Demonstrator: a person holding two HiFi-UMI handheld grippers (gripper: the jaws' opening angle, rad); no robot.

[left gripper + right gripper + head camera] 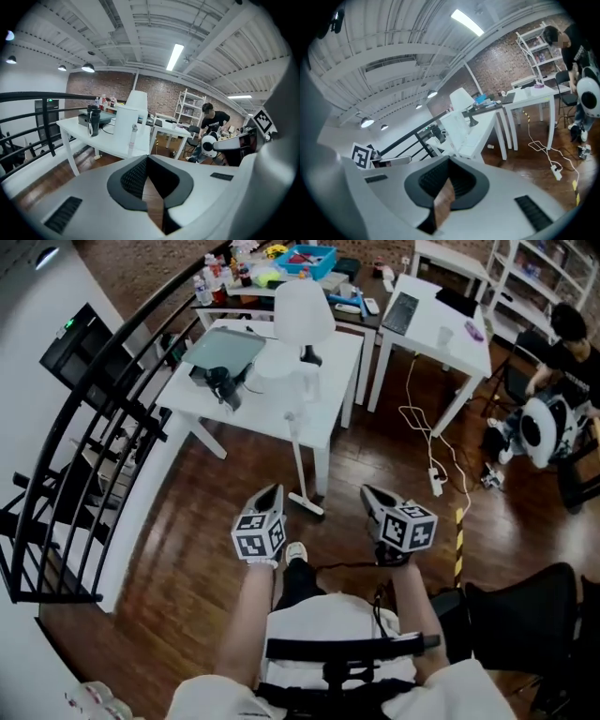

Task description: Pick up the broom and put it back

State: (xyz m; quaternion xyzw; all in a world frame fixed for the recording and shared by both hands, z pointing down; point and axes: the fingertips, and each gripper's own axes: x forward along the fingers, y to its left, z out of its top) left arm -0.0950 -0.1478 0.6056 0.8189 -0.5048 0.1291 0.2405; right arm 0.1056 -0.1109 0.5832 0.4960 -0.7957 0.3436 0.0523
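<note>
Leaning against the table (255, 399), broom (300, 470); left gripper (274, 489), right gripper (367, 491) closed, empty

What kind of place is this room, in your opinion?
Probably a workshop or lab in a loft-style office. It has white tables crowded with equipment and open metal shelves against a brick wall. A black railing suggests a raised floor.

White left tool (272, 489), right tool (367, 491), white shirt (328, 615)
</note>
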